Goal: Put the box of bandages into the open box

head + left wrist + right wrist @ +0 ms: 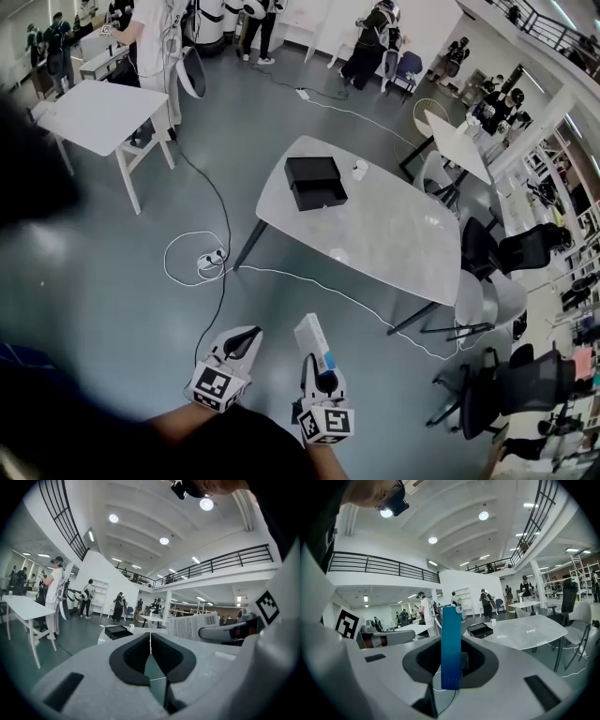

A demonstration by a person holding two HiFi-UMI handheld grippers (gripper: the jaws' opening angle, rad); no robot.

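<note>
Bandage box (451,639) stands upright between the jaws of the right claw (451,662). The pads press on its two broad faces and its blue edge is turned toward the camera. In the head view its top pokes out past the claw's tips, white with a blue band. The left claw (150,644) is just to the left of the right one at about the same height. Its jaws are closed together with nothing between them.

Both claws are held over the grey floor, clear of the table (403,246). The table is well ahead of them and a little to the right. The open box (316,182), black and shallow, lies on the table's far corner, well apart from either claw. From the right claw it shows just right of the bandage box, and from the left claw slightly left of the closed jaws. A white cup (360,170) stands just beside the open box, on its right. A white cable (187,246) loops on the floor ahead of the left claw, between it and the table.
</note>
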